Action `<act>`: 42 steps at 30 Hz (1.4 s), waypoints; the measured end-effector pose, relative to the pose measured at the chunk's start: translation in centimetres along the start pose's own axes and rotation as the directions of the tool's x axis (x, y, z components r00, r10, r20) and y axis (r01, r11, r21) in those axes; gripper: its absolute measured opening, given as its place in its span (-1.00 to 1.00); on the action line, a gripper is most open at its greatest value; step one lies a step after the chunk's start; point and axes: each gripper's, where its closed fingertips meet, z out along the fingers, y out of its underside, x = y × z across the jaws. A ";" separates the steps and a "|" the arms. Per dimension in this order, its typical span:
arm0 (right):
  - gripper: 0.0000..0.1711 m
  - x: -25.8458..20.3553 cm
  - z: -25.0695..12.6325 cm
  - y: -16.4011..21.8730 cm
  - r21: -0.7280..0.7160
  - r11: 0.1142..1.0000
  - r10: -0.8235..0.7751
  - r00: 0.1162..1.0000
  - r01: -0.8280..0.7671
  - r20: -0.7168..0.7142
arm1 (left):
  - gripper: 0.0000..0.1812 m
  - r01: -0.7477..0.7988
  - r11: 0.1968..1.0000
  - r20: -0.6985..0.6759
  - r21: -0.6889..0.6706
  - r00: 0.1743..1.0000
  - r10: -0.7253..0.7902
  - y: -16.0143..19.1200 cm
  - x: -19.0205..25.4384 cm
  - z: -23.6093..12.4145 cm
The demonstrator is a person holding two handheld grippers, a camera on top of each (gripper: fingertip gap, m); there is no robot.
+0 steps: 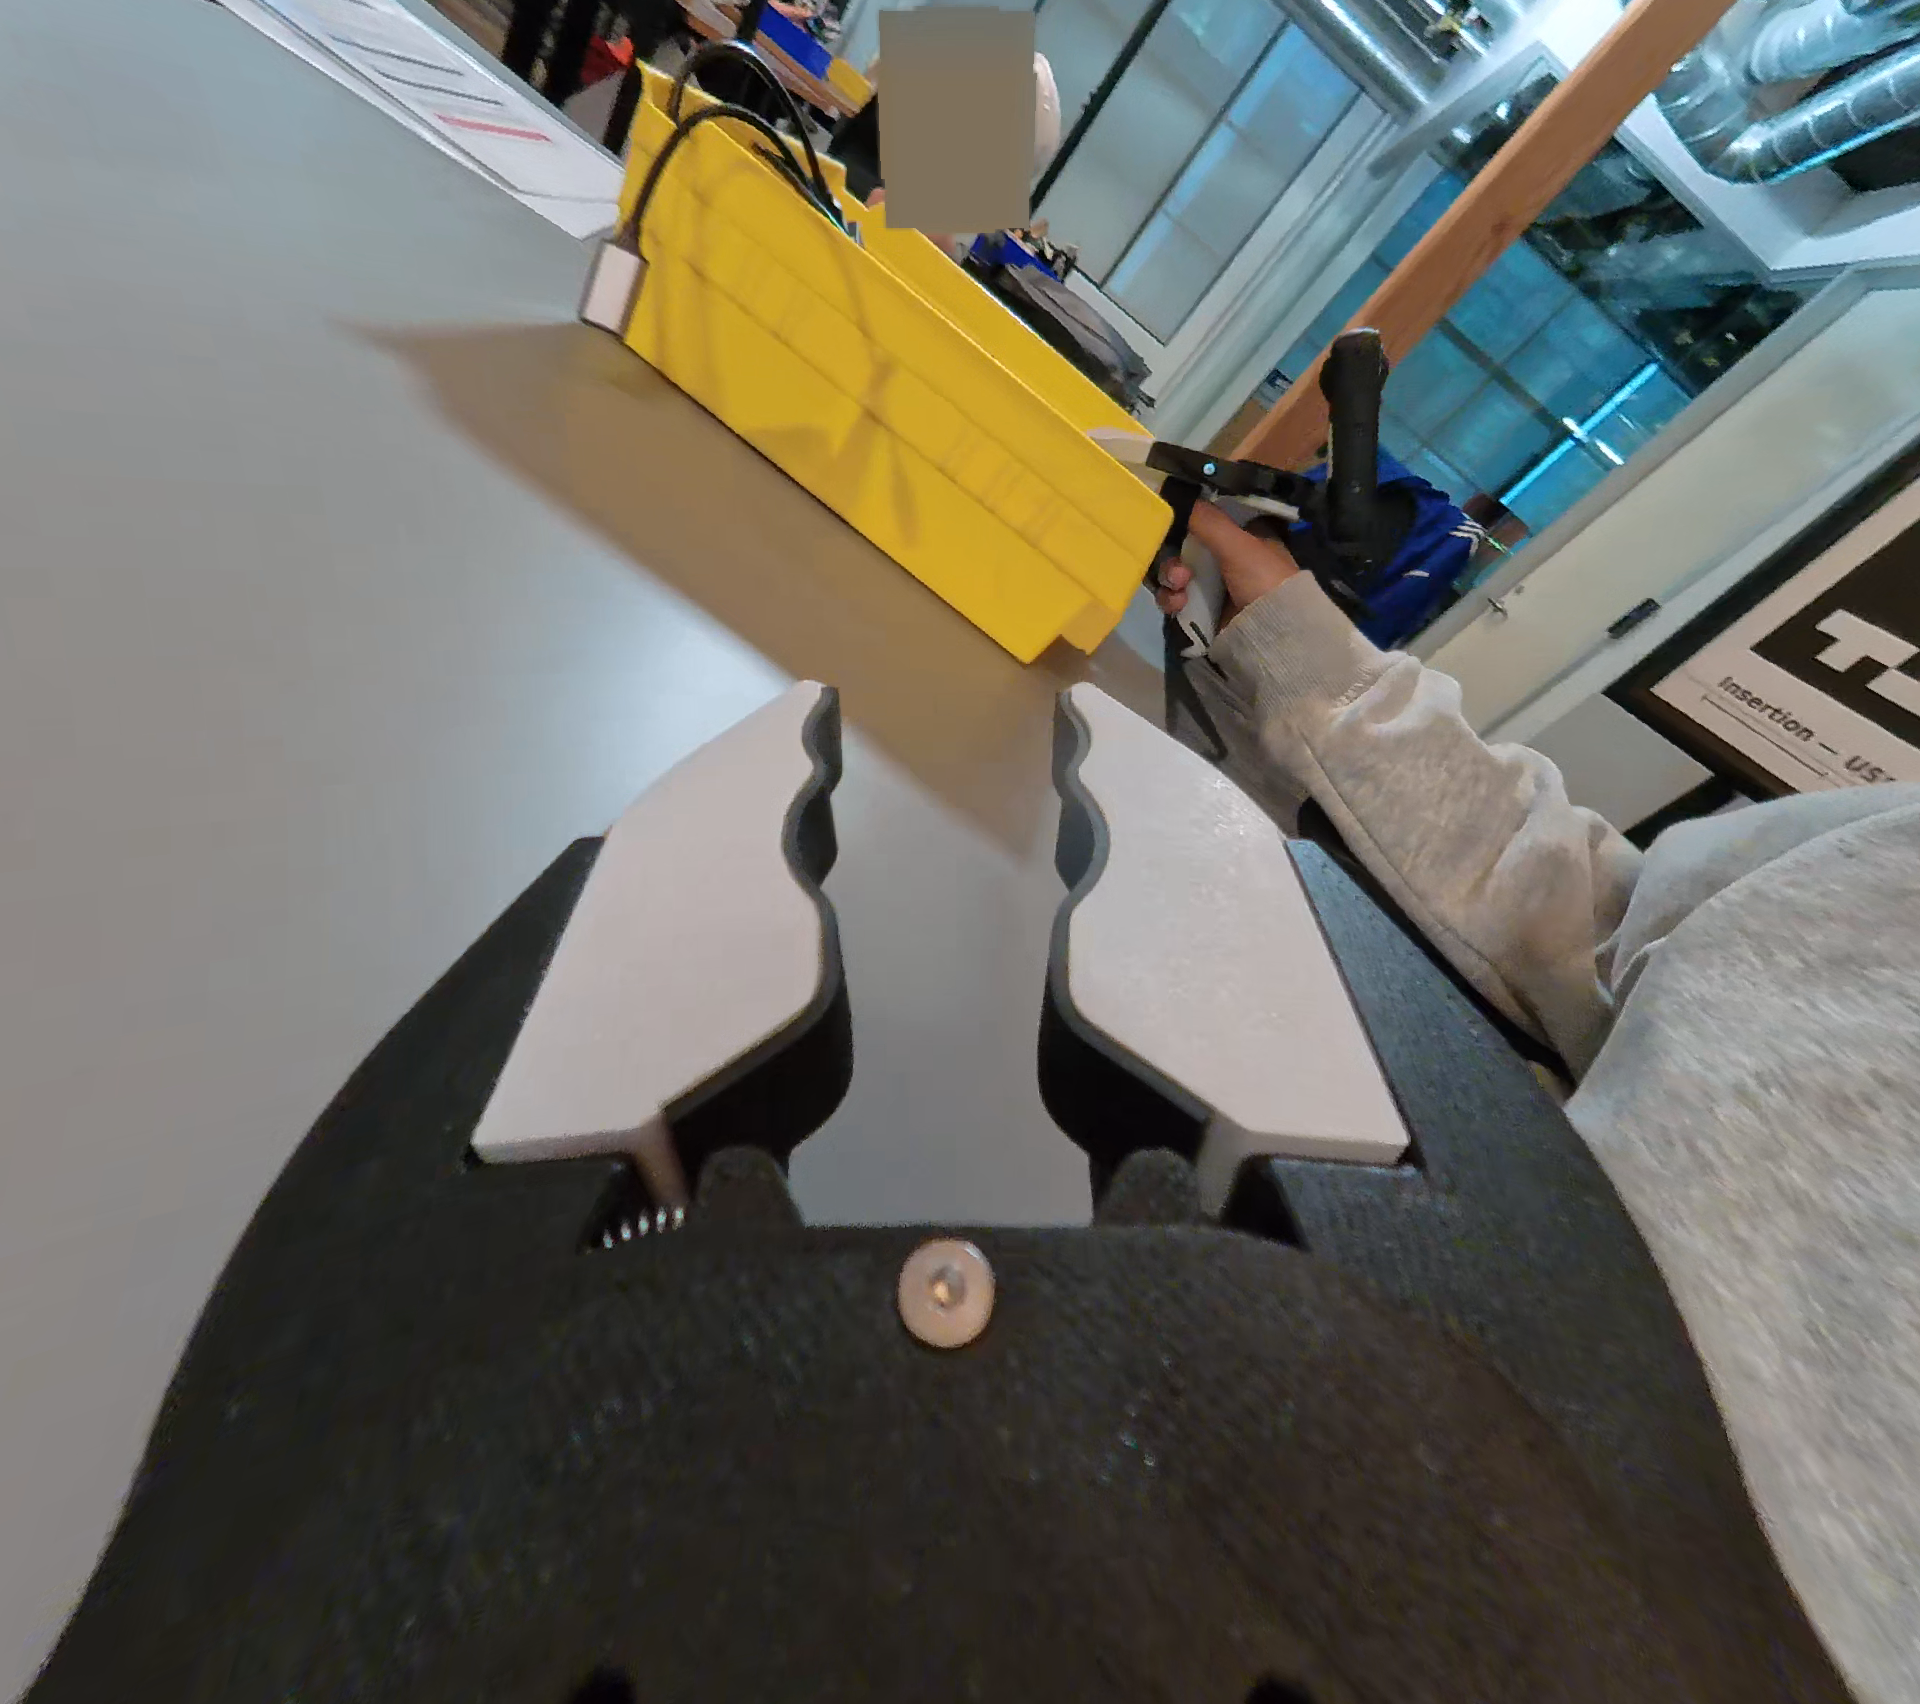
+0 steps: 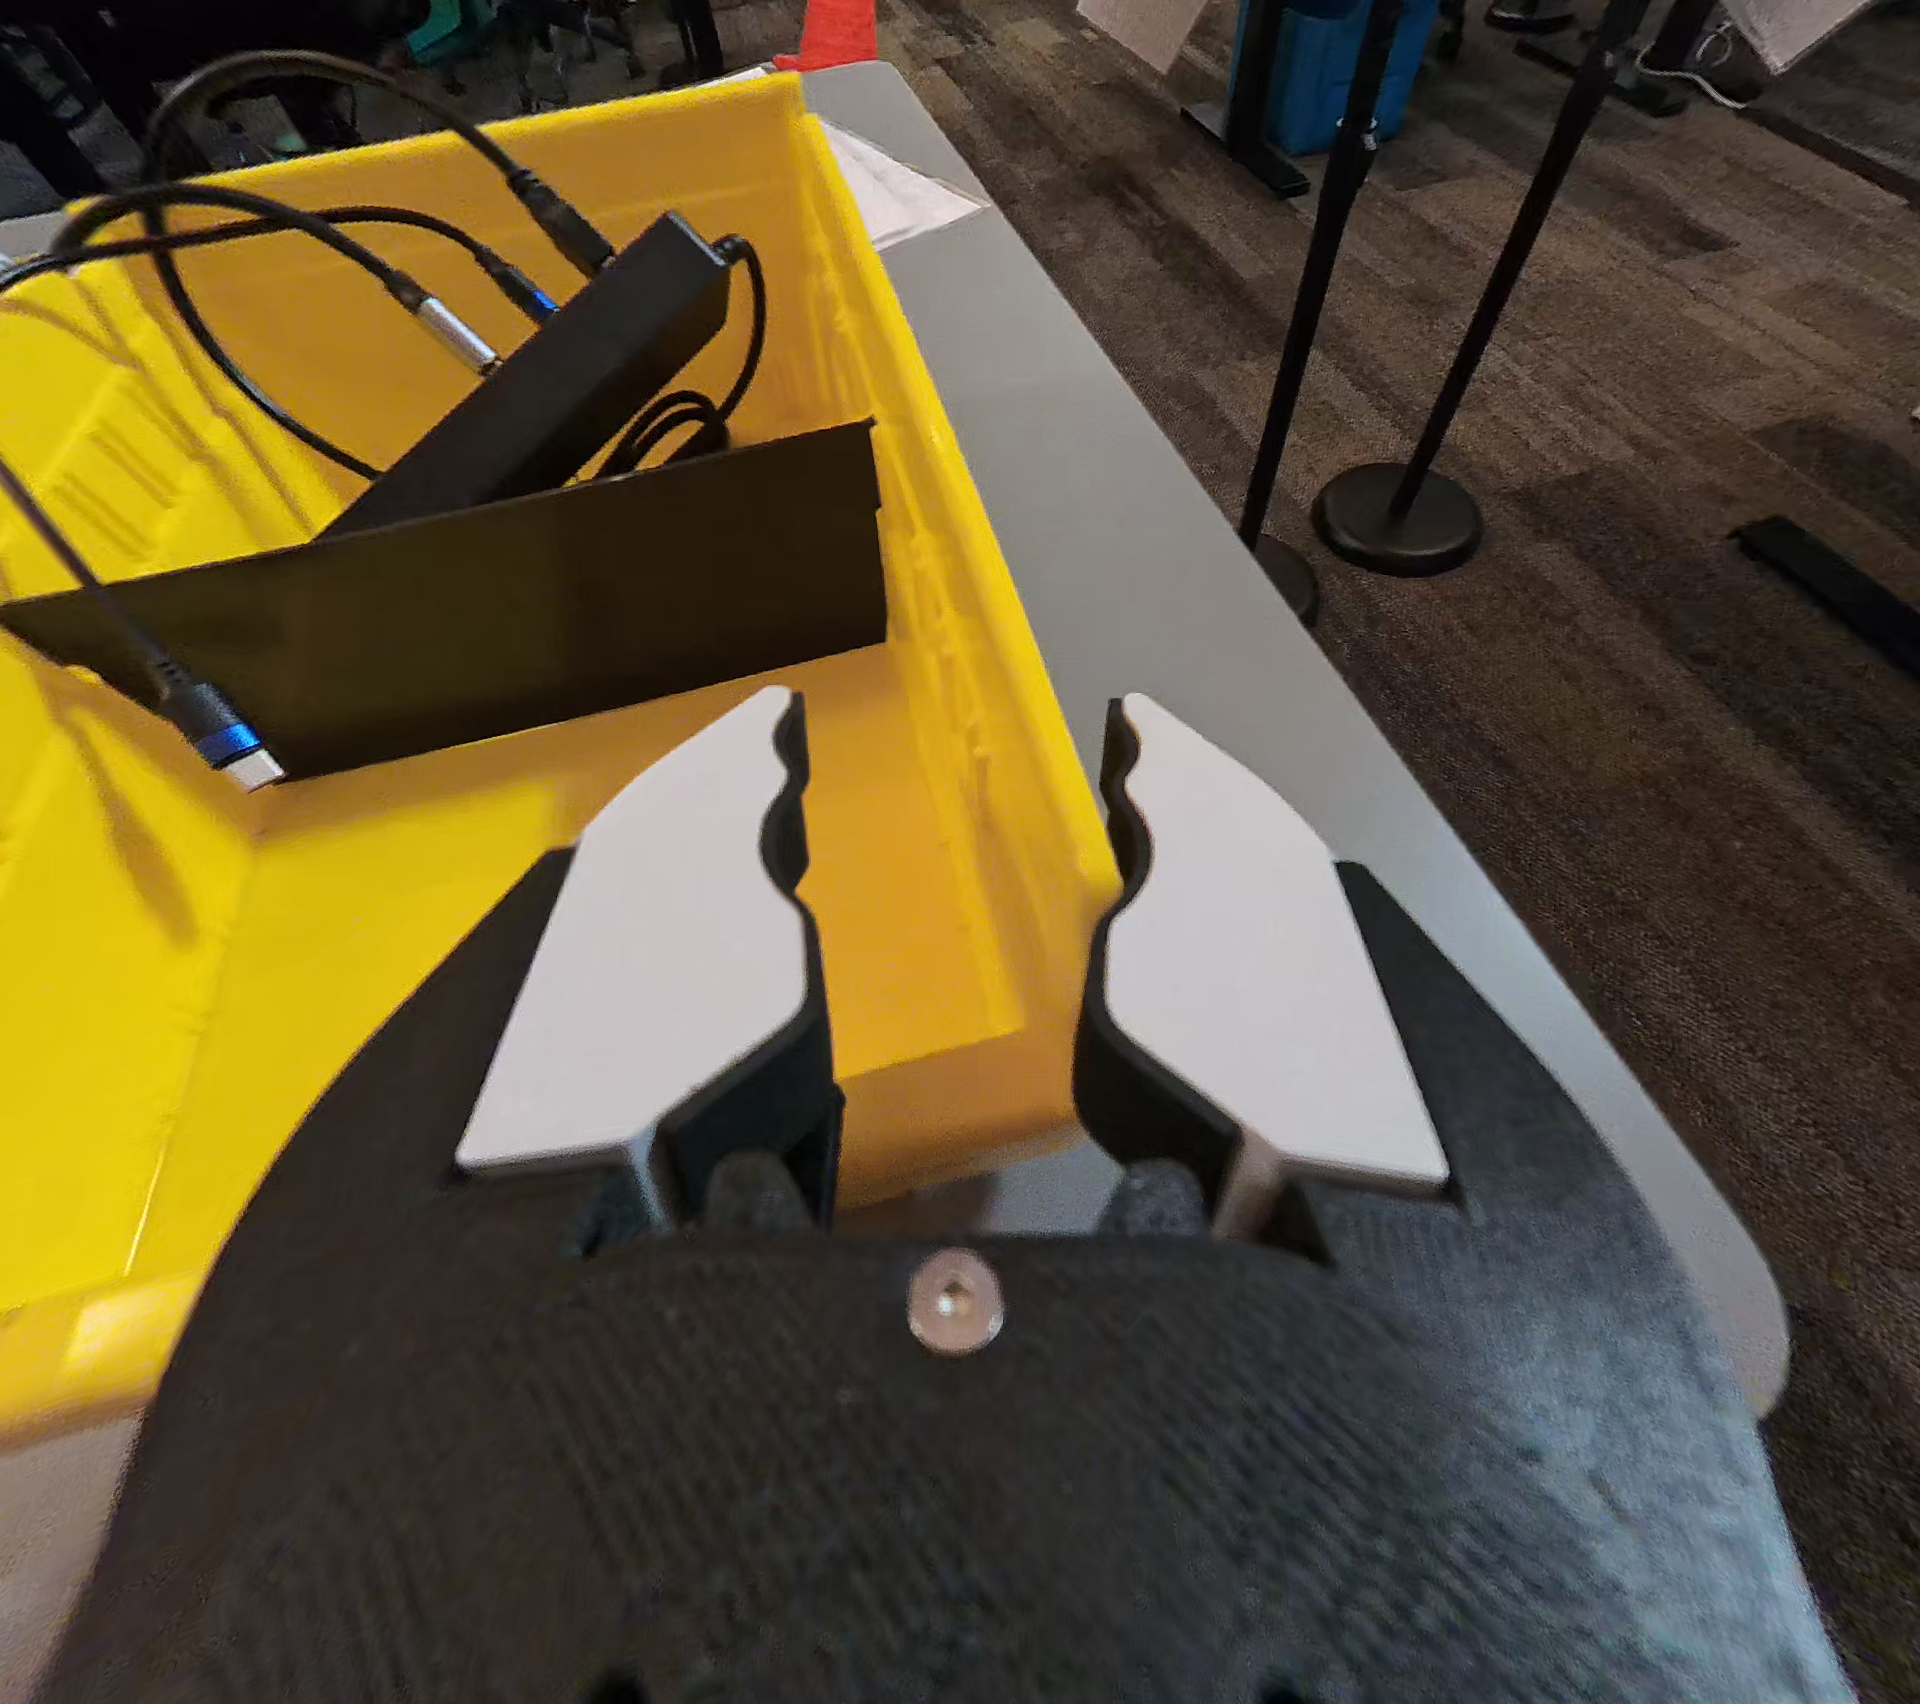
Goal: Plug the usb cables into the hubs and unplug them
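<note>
USB cables (image 2: 312, 272) run into a black hub (image 2: 582, 392) leaning in the far compartment of the yellow bin (image 2: 966, 615) by the table's (image 2: 1091, 459) right edge. Right gripper (image 2: 951, 704) hovers over the bin's near corner, released; left gripper (image 1: 945, 698) hangs low over the table, likewise released.

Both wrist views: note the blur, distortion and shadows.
Left wrist view: wide-angle bend tilts the room, the grey sleeve is smeared, and the yellow bin throws a warm shadow on the table. Right wrist view: sharp centre, edges blurred.
</note>
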 end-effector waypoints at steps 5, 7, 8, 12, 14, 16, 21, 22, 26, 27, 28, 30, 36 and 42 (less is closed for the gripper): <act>-0.43 1.1 2.3 0.7 -0.047 0.993 0.111 0.991 -0.108 0.078 | -0.56 -0.024 1.000 0.044 0.001 0.999 0.024 0.3 -0.1 -1.7; -0.59 0.9 3.0 1.5 -0.121 0.980 0.173 0.977 -0.158 0.127 | -0.57 -0.021 1.000 0.057 0.014 0.998 0.020 0.3 -0.1 -2.3; -0.64 0.5 3.3 1.8 -0.152 0.974 0.192 0.968 -0.168 0.163 | -0.57 -0.021 1.000 0.064 0.020 0.998 0.020 0.2 -0.1 -2.6; -0.87 -0.6 3.7 1.7 -0.163 0.974 0.192 0.955 -0.158 0.224 | -0.57 -0.018 0.998 0.093 0.053 0.996 0.013 -0.2 -0.5 -3.8; -0.93 -1.3 3.9 1.7 -0.166 0.976 0.175 0.958 -0.139 0.226 | -0.57 -0.008 0.998 0.097 0.067 0.995 0.002 -0.4 -0.6 -4.0; -0.92 -2.0 4.0 1.5 -0.162 0.973 0.201 0.951 -0.165 0.235 | -0.57 0.004 0.997 0.095 0.074 0.995 -0.011 -0.4 -0.7 -4.1; -0.91 -3.2 3.9 1.5 -0.168 0.957 0.273 0.927 -0.235 0.259 | -0.57 0.001 0.998 0.093 0.063 0.996 -0.006 -0.2 -0.6 -3.8; -0.91 -3.4 3.9 1.4 -0.171 0.954 0.286 0.921 -0.247 0.265 | -0.57 -0.006 0.998 0.095 0.057 0.996 0.001 -0.1 -0.5 -3.7; -0.89 -4.3 3.5 0.7 -0.164 0.943 0.327 0.901 -0.291 0.284 | -0.57 -0.018 0.999 0.098 0.045 0.995 0.014 0.0 -0.5 -3.6; -0.89 -4.6 3.4 0.5 -0.165 0.939 0.338 0.896 -0.301 0.287 | -0.57 -0.018 0.999 0.099 0.046 0.995 0.014 0.0 -0.5 -3.6; -0.88 -4.9 3.3 0.5 -0.170 0.935 0.350 0.890 -0.312 0.292 | -0.57 -0.018 0.999 0.099 0.048 0.995 0.013 0.0 -0.5 -3.6; -0.88 -5.6 3.1 0.4 -0.182 0.922 0.383 0.871 -0.342 0.308 | -0.58 -0.016 0.999 0.101 0.051 0.995 0.010 -0.1 -0.6 -3.6; -0.88 -8.1 2.4 -0.4 -0.185 0.911 0.412 0.835 -0.369 0.365 | -0.57 -0.047 0.997 0.145 0.066 0.989 0.037 -0.5 -1.1 -4.1; -0.88 -11.6 2.1 -0.7 -0.194 0.924 0.383 0.819 -0.331 0.427 | -0.04 -0.345 0.917 0.592 0.199 0.788 0.167 -5.8 -4.6 -10.6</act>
